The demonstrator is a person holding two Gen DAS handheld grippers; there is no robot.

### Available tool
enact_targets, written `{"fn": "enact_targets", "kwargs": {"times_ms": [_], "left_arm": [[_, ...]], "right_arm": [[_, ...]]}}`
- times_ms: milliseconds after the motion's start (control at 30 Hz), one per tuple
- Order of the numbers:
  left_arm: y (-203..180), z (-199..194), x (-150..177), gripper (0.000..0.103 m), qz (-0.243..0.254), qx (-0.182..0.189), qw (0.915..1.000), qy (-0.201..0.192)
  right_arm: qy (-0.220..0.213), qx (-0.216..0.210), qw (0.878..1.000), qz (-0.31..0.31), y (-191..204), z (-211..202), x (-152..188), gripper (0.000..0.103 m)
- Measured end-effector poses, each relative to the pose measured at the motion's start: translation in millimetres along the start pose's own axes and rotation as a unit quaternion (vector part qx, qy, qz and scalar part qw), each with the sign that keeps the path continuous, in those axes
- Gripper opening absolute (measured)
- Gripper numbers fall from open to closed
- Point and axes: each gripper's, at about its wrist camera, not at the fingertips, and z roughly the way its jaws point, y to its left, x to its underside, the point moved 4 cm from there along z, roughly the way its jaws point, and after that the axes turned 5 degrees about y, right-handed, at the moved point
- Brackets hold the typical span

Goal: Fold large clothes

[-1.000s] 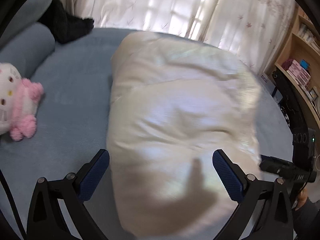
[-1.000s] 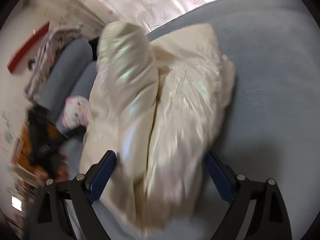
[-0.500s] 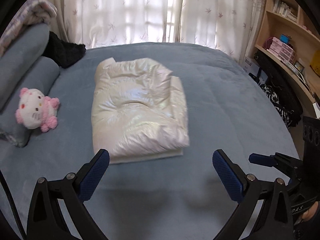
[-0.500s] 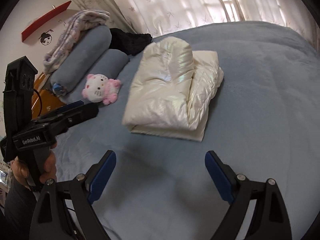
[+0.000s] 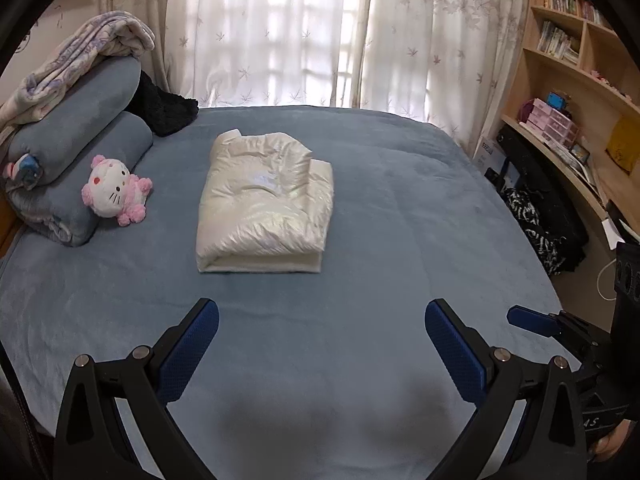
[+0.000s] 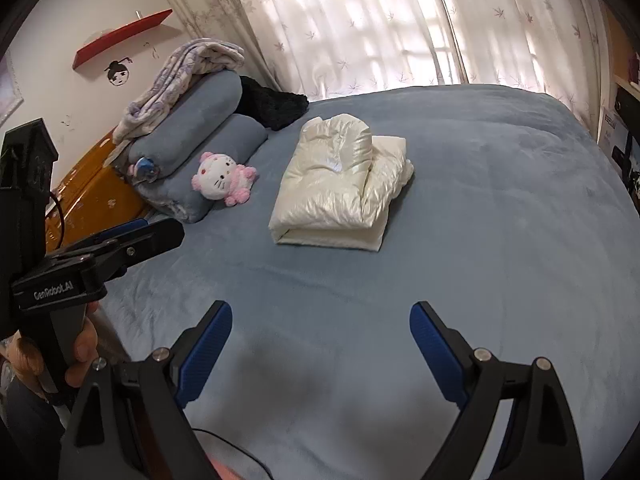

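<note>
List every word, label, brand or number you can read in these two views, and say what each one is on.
"GenRobot.AI": white print on the left gripper's black body, in the right wrist view.
White box beside the shelves: print too blurred to read.
Book spines on the shelves: too small to read.
White marks low on the right gripper's body: partly hidden, unreadable.
Folded jacket, plush toy: no text visible.

I hold the left gripper [image 5: 322, 344] level, jaws spread wide, nothing between the blue pads. The right gripper [image 6: 321, 344] sits beside it, jaws equally wide and empty. My left hand [image 6: 76, 344] wraps its handle.
</note>
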Motion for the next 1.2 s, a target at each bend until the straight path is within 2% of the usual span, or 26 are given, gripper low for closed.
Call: {"fn": "enact_targets", "kwargs": {"times_ms": [167,300,533,633,800,1200], "left_arm": [[-29.3,-23.3,34.1,0.102,0.001,0.000,1.0000,0.007],[-45.4,-25.3,63.2,0.102,0.010,-0.022,0.9996,-0.017],[-62.3,-1.9,115.0,0.102,-0.013,-0.030,0.9991,-0.027],[-67.0,16.5,132.6,0.102,-0.023,-0.029,0.9993,-0.010],[-69.9,35.1,150.0,0.102,-0.029,-0.038,0.9989,0.002],[-76.5,45.4,177.0,0.102,-0.019,-0.054,0.9984,-0.002]], "right_arm": [[-0.012,0.013,1.000,0.000,-8.5,-32.7,26.4,0.091],[-0.031,0.039,0.999,0.001,-18.4,-46.8,49.5,0.091],[-0.048,0.082,0.995,0.027,-40.1,-41.5,89.2,0.091],[-0.045,0.097,0.994,0.039,-50.7,-32.3,107.7,0.091],[-0.047,0.119,0.990,0.052,-61.6,-19.4,131.1,0.091],[-0.053,0.138,0.988,0.048,-62.4,-10.0,155.7,0.091]]}}
